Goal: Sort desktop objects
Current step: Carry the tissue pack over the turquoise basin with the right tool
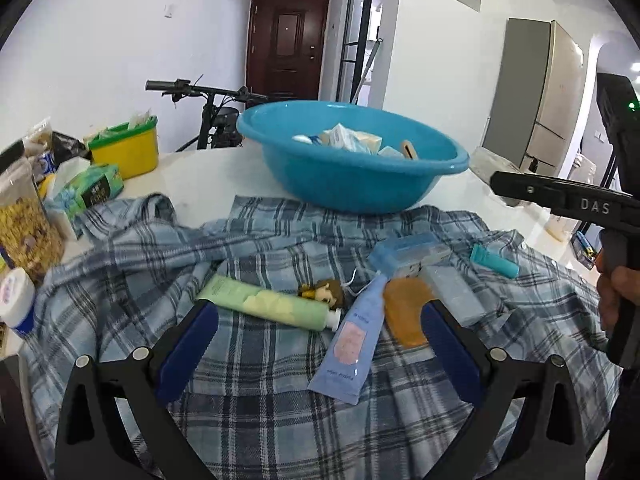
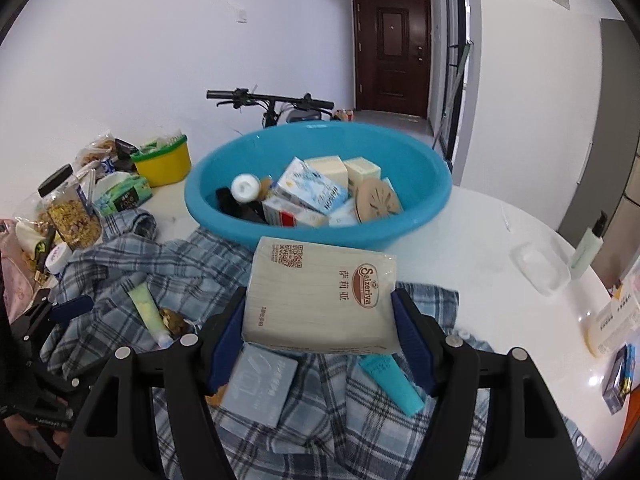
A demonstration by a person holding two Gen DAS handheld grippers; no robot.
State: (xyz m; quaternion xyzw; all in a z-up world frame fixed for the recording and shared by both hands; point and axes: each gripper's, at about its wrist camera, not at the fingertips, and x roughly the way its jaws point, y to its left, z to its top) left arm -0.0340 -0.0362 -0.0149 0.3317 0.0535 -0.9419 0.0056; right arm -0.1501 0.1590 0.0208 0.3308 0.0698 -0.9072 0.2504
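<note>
My right gripper (image 2: 320,320) is shut on a beige Saizeriya tissue pack (image 2: 320,300), held above the plaid cloth (image 2: 360,420) just in front of the blue basin (image 2: 248,224). The basin holds several boxes, a white-capped bottle and a round wooden disc. My left gripper (image 1: 320,336) is open and empty above the cloth (image 1: 240,400). Between and beyond its fingers lie a green tube (image 1: 264,304), a pale blue tube (image 1: 352,344), a small figurine (image 1: 326,290), an orange pouch (image 1: 406,312), a grey pack (image 1: 454,292), a blue box (image 1: 408,252) and a teal tube (image 1: 494,260). The basin (image 1: 352,184) stands behind them.
At the left stand a yellow tub (image 1: 124,152), a green tissue pack (image 1: 92,192), a cereal jar (image 1: 24,228) and a white jar (image 1: 16,300). At the right of the white table are a clear tray (image 2: 540,268), a pump bottle (image 2: 586,248) and small packs (image 2: 612,320). A bicycle stands behind.
</note>
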